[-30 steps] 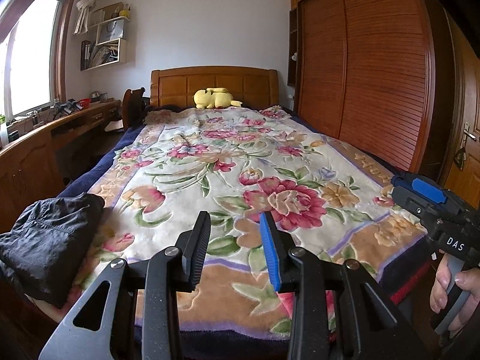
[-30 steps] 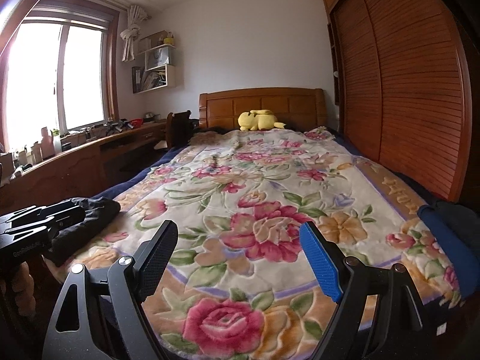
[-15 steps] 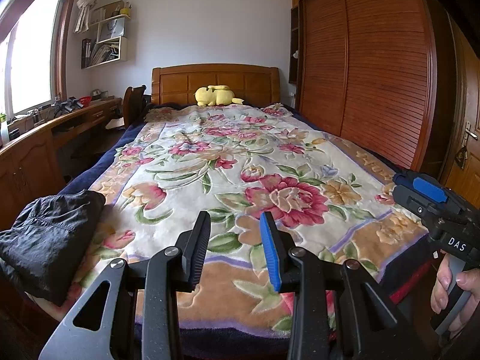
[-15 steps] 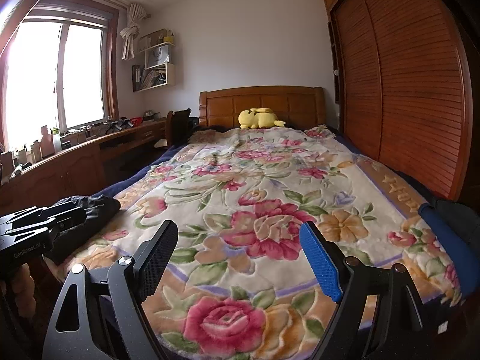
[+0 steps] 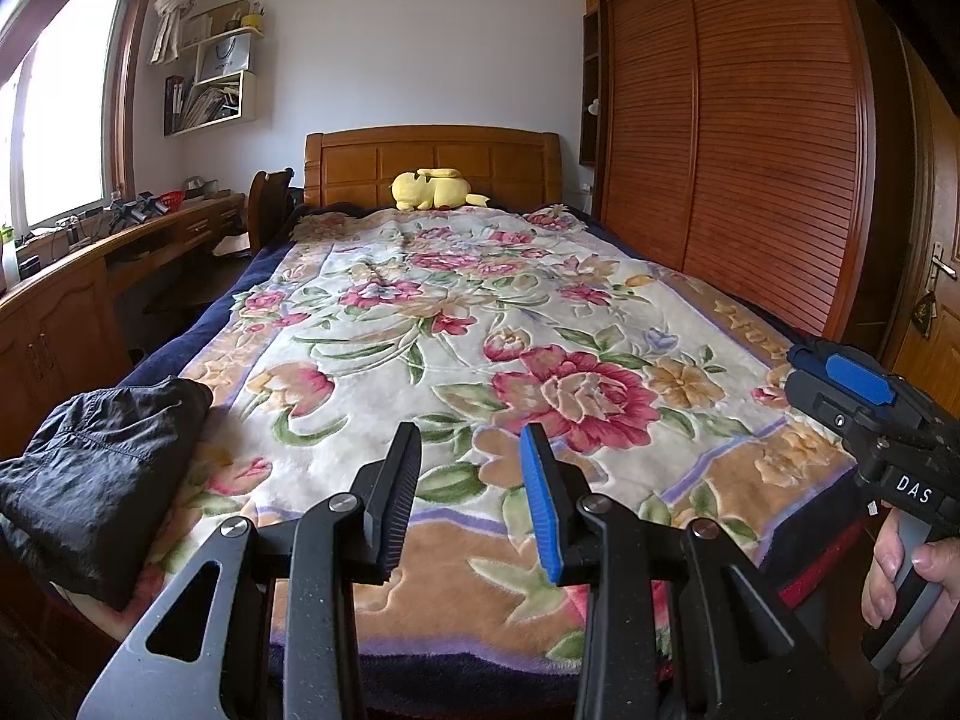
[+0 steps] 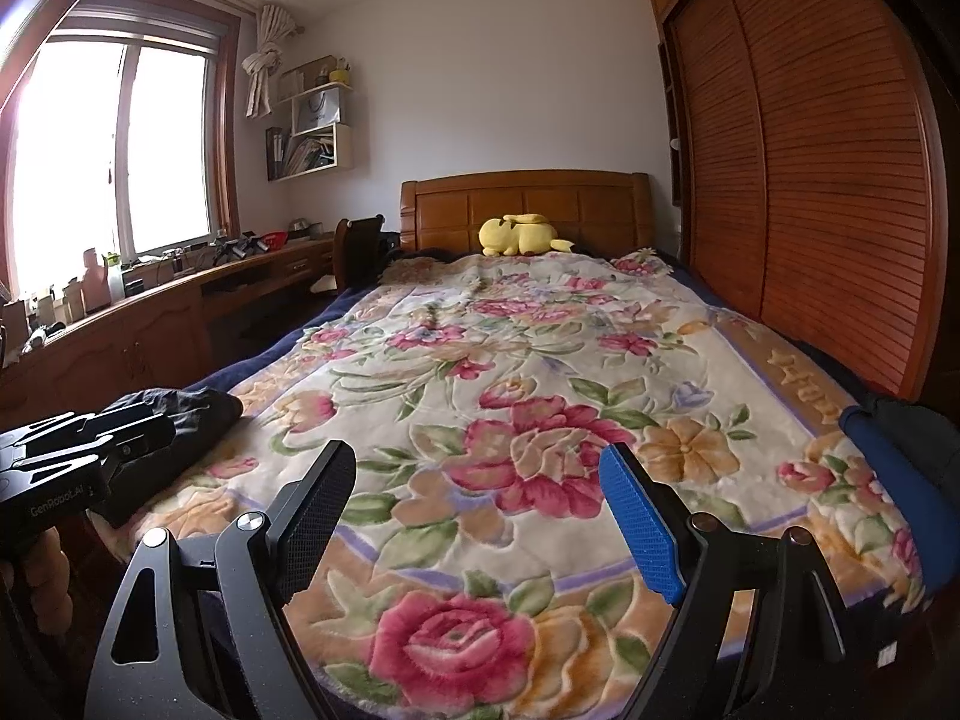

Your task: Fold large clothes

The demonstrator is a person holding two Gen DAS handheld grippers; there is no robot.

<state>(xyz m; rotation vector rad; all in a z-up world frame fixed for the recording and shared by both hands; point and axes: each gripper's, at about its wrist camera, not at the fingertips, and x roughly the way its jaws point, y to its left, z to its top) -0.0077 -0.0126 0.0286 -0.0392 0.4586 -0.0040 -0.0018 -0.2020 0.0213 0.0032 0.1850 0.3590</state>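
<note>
Now the left gripper (image 5: 471, 495) is hovering over the foot edge of the bed (image 5: 198, 348) with its black and blue fingers standing partly apart, a narrow gap between them and nothing in it. Beside it, the right gripper (image 6: 480, 516) is also hanging above the foot edge, its jaws spread wide and gripping nothing; in the left wrist view its body is showing at the right, with a hand (image 5: 912, 576) wrapping around the handle. Neither gripper is touching any cloth.

Beneath both, a floral blanket (image 5: 456, 312) is lying flat across the bed, reaching from the foot edge up toward the wooden headboard (image 5: 432, 162). The dark garment (image 5: 96, 474), black and bunched into a loose heap, is sitting at the near left corner of the bed, partly hanging over the left edge and well apart from the left gripper's fingers. At the near right corner, a dark blue piece of cloth (image 6: 888, 480) is draping over the right edge; what kind of cloth it is cannot be told.

Farther out, a yellow plush toy (image 5: 435, 189) is resting at the head edge against the headboard. A wooden desk (image 5: 90, 276) is running along the left side under the window (image 5: 54, 102), and a slatted wooden wardrobe (image 5: 750, 138) is standing along the right side
</note>
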